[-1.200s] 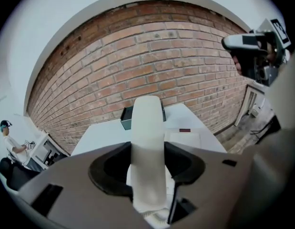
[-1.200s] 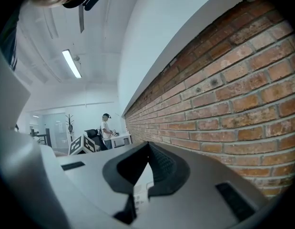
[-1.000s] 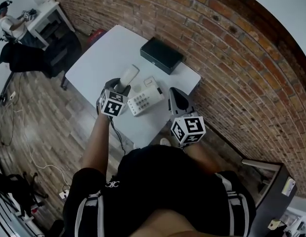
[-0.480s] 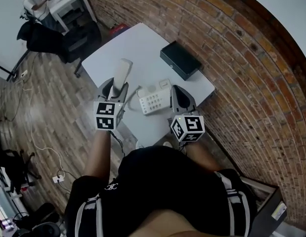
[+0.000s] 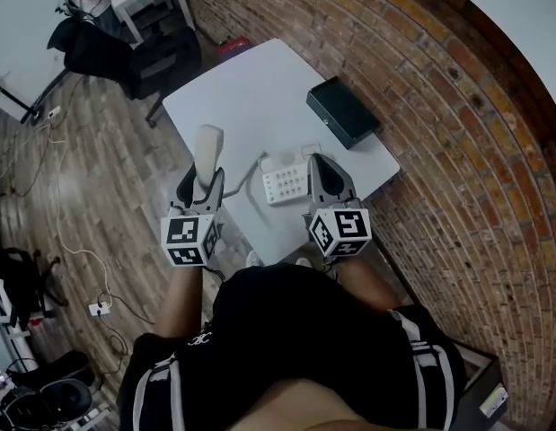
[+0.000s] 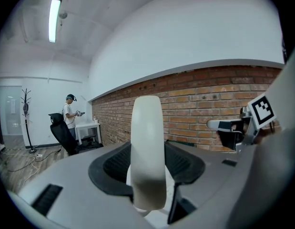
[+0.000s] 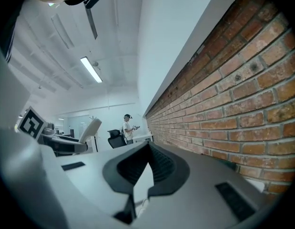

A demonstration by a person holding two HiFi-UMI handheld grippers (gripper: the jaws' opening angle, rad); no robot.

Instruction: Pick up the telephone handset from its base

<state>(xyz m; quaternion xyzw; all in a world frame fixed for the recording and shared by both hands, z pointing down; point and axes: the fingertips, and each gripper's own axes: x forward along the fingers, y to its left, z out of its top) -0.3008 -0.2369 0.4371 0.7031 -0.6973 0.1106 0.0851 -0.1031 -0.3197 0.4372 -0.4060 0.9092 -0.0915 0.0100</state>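
Left gripper (image 5: 202,189) clamped on the upright white handset (image 5: 208,147), well apart from its base (image 5: 286,183)

Bright, even light from a ceiling strip lamp (image 6: 55,14) — fisheye bends the edges, corners black

1 handset (image 5: 208,144), 1 phone base (image 5: 285,183), 1 blk box (image 5: 343,112), 1 table (image 5: 242,88), 2 grippers: left gripper (image 5: 202,180), right gripper (image 5: 321,164), 1 bkgd person (image 6: 69,116).

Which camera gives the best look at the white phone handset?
The left gripper view: the handset fills its centre, clamped in the left claw. The head view shows it small, from above; the right gripper view catches only a bit at left.
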